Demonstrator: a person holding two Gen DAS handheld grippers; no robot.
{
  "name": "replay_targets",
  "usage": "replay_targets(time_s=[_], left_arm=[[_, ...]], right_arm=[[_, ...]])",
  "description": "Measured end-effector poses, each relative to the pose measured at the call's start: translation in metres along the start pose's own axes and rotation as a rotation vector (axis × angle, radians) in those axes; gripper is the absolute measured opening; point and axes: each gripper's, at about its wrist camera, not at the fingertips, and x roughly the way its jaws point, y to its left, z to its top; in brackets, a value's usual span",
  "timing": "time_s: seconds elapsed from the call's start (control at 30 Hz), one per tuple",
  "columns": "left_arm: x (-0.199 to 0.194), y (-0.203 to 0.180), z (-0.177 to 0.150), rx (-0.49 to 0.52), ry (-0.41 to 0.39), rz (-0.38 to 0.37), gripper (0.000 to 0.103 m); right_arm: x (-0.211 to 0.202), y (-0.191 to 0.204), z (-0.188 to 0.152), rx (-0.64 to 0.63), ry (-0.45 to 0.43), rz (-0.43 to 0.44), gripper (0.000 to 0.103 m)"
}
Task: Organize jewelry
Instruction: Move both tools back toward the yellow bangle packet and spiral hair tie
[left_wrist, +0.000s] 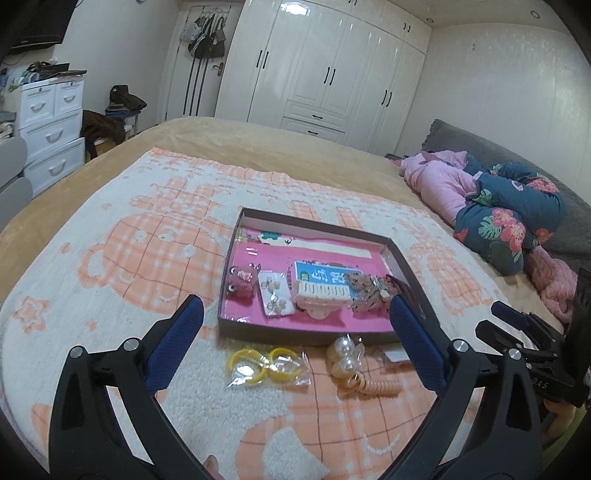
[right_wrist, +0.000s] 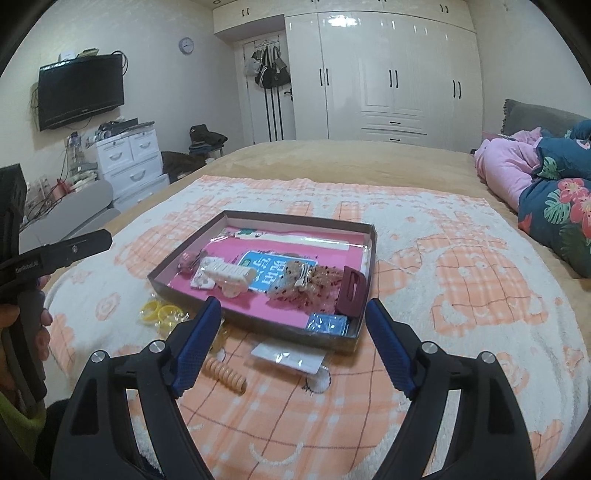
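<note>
I'm holding both grippers wide open over the towel (left_wrist: 110, 229), gripping nothing.

My left gripper (left_wrist: 295, 325) is hovering near the shallow box (left_wrist: 312, 225), where a white hair claw (left_wrist: 323, 297), an earring card (left_wrist: 275, 297) and a speckled scrunchie (right_wrist: 314, 282) are lying. Just outside its near wall, yellow hair ties (left_wrist: 267, 365), a pearl coil tie (left_wrist: 351, 363) and a small clear packet (right_wrist: 288, 358) are resting under my right gripper (right_wrist: 293, 325).

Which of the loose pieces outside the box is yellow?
The bagged rings, left of the pearl clip; the clip and coil tie are cream and peach.
</note>
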Motion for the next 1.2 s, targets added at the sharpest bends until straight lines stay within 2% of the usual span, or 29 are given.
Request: replay_targets(time_s=[0.3,1.2], left_arm=[[-0.002,-0.003,-0.015,0.035,0.031,0.028,0.092],[0.004,-0.017,-0.061,0.130,0.138,0.042,0.092]], right_arm=[[-0.006,0.012,-0.017,-0.045,0.027,0.019,0.078],[-0.003,0.051,-0.056,-0.139,0.089,0.059,0.078]])
